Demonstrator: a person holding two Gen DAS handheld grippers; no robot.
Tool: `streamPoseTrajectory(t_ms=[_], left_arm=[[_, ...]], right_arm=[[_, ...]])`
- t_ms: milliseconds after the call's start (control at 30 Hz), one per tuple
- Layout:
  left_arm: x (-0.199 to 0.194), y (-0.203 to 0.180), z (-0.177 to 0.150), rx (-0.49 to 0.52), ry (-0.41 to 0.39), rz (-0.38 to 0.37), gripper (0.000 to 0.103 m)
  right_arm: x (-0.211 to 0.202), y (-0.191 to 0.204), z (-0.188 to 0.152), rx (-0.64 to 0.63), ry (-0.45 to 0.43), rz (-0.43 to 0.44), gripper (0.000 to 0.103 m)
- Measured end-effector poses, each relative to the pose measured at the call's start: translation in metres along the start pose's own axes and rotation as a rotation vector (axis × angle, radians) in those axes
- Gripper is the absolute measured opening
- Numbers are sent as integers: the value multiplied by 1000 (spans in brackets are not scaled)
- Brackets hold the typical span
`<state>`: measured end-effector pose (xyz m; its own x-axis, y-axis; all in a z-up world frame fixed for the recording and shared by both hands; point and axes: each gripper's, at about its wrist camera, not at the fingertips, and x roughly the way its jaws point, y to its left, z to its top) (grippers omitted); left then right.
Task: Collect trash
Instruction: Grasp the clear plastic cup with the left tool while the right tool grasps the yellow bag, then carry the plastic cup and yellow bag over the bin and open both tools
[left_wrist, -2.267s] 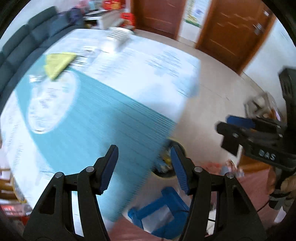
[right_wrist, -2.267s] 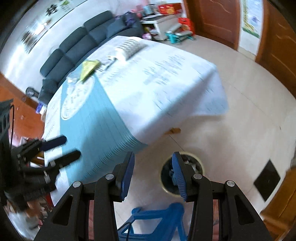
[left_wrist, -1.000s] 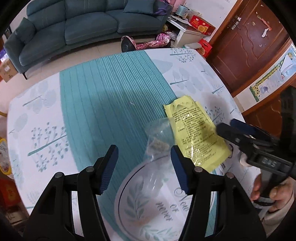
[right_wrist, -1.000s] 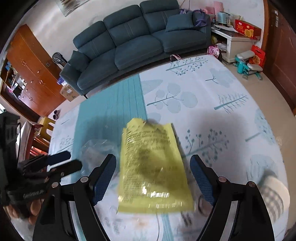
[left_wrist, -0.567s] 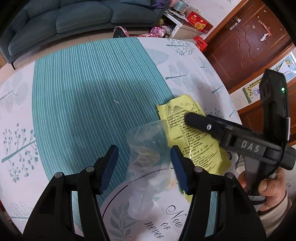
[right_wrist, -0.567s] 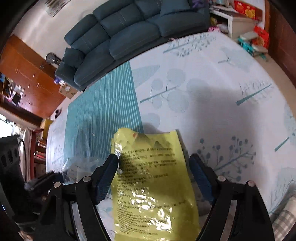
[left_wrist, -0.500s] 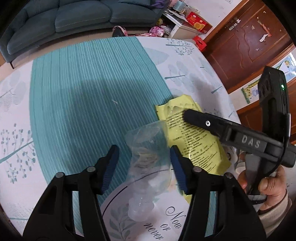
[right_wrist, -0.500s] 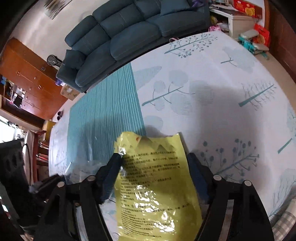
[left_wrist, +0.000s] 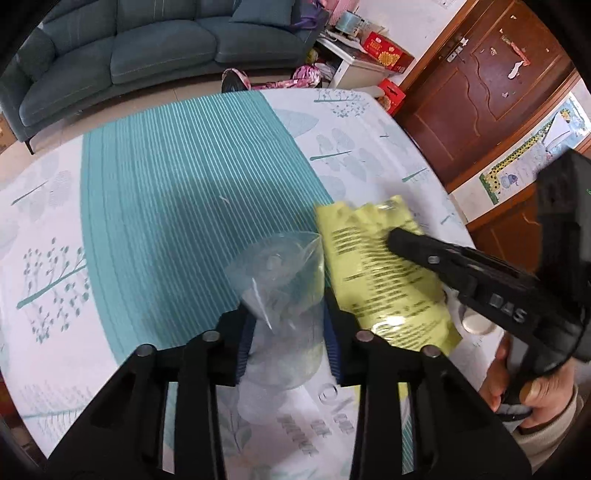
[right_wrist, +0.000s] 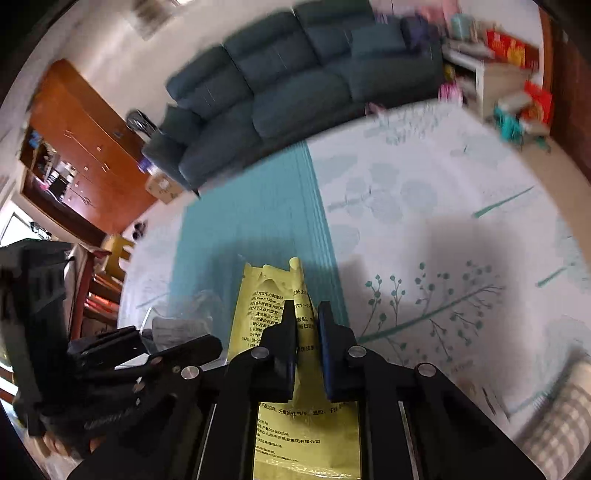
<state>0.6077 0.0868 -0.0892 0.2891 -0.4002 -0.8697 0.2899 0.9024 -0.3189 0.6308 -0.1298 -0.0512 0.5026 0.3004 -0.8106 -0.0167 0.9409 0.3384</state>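
Trash items: 2 pieces lie side by side on the table's patterned cloth, near the edge of its teal striped band. The first is a clear plastic bag, crumpled, resting partly on the teal band and partly on the round printed motif. The second is a yellow packet with black printed text, flat on the white part of the cloth, its left edge touching or just overlapping the clear bag.

Left gripper: jaws have just been closing, with the clear plastic bag between them. Both blue pads press against the sides of the bag; it is grasped but remains on the cloth.

Right gripper: jaws have just been closing and now stand clenched on the yellow packet. The film is pinched into a raised fold between the pads, and the packet's torn top edge points away from the camera. A hand with a light sleeve cuff holds this gripper's handle at the table's right edge.

Background: a dark blue sofa behind the table, and a brown wooden door at upper right.
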Motion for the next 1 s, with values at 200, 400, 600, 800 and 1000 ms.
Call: streamPoseTrajectory(t_ms=[200, 400, 600, 800, 1000], left_arm=[[-50, -20, -31, 48, -46, -22, 22], [-99, -57, -80, 126, -46, -76, 21], [-148, -117, -151, 247, 1, -177, 21], [-169, -180, -234, 397, 73, -256, 21], [-154, -241, -328, 534, 119, -241, 22]], right_arm=[[-80, 16, -46, -19, -162, -27, 11], [-175, 23, -125, 5, -267, -44, 11], [-268, 23, -225, 55, -340, -112, 11], [-321, 9, -327, 139, -362, -204, 11], [-332, -32, -438, 344, -395, -330, 11]])
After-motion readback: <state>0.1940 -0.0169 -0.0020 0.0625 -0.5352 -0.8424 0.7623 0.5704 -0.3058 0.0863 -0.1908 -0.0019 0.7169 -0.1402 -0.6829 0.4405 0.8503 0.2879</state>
